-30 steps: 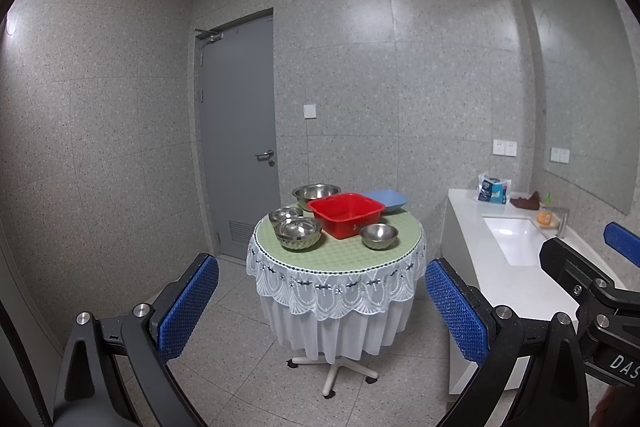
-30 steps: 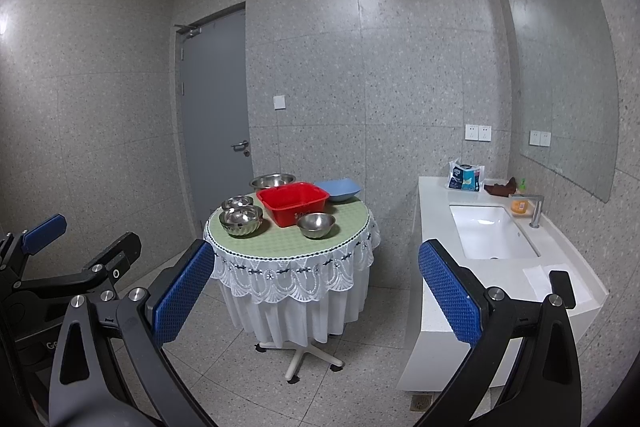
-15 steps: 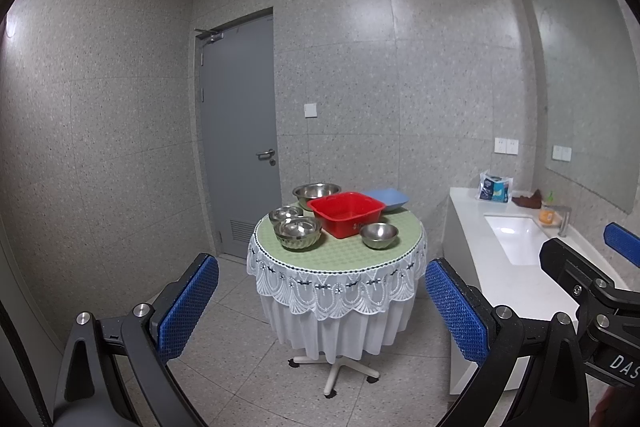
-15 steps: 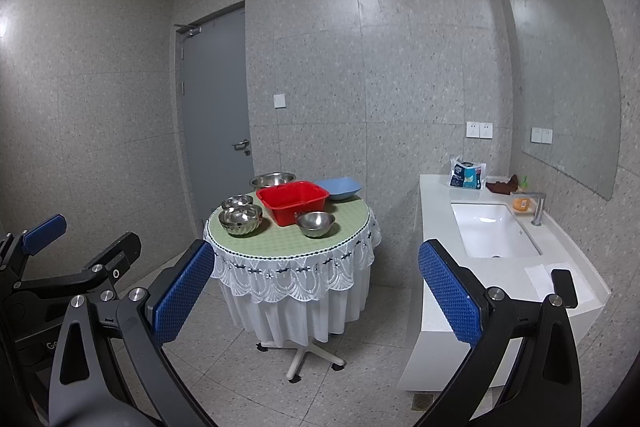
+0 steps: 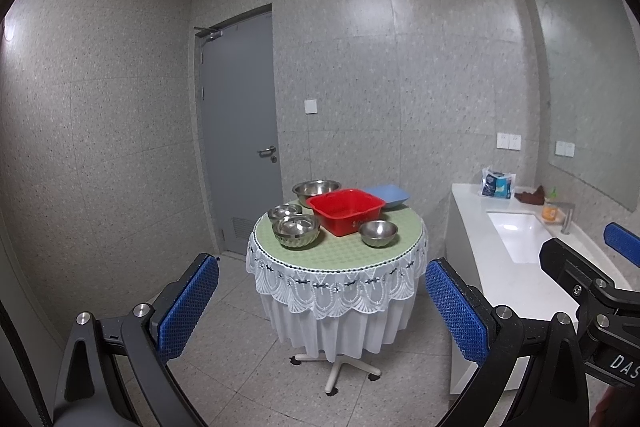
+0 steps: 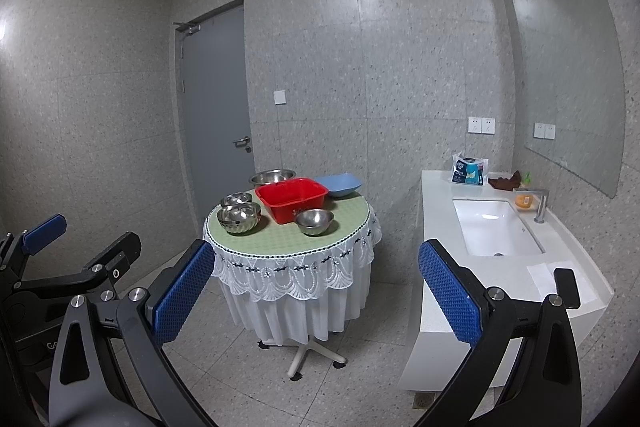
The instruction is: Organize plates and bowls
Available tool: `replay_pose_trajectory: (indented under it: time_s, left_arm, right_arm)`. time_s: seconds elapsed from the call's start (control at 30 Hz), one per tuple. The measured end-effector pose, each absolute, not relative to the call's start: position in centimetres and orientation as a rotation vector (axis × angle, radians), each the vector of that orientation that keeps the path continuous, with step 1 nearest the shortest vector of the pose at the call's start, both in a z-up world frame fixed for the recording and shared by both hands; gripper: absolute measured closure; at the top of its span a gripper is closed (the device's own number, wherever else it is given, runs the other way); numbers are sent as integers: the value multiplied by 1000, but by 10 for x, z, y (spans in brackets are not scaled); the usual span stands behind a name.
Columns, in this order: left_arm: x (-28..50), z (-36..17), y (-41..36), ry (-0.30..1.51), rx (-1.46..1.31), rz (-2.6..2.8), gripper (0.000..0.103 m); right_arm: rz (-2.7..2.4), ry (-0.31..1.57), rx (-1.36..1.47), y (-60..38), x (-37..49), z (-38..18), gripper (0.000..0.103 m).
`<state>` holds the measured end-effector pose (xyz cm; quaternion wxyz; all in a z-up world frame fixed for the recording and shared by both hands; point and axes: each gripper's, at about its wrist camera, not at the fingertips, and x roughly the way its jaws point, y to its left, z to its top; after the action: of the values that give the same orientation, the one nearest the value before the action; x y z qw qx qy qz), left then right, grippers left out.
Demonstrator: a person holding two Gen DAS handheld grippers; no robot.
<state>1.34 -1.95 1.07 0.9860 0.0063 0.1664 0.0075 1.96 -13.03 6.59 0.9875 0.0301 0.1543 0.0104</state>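
Nothing has shifted since a moment ago. My left gripper (image 5: 322, 307) and right gripper (image 6: 316, 297) hang well short of the tabletop (image 5: 340, 251), jaws spread wide and holding nothing. The red basin (image 5: 347, 211) sits mid-table: steel bowls (image 5: 297, 231) at 9 o'clock, blue plate (image 5: 389, 195) at 1 o'clock.

Steel bowls (image 5: 296, 231) flank red basin (image 5: 346, 210), blue plate (image 5: 387, 196) behind.
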Motion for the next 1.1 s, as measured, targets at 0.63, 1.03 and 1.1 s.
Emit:
replay_pose_trajectory:
  time_s: [0.63,1.03,1.1]
  left_arm:
    - [57,29,-23,455,14,14,1]
    - [141,22,7,497,-54,-10,1]
    - [164,20,19,495,-38,-13,1]
  right_arm:
    - [36,366,73,-148,53,74,0]
    - [36,420,89,-131,116,60,0]
    - [38,430,92,-123,132,57,0]
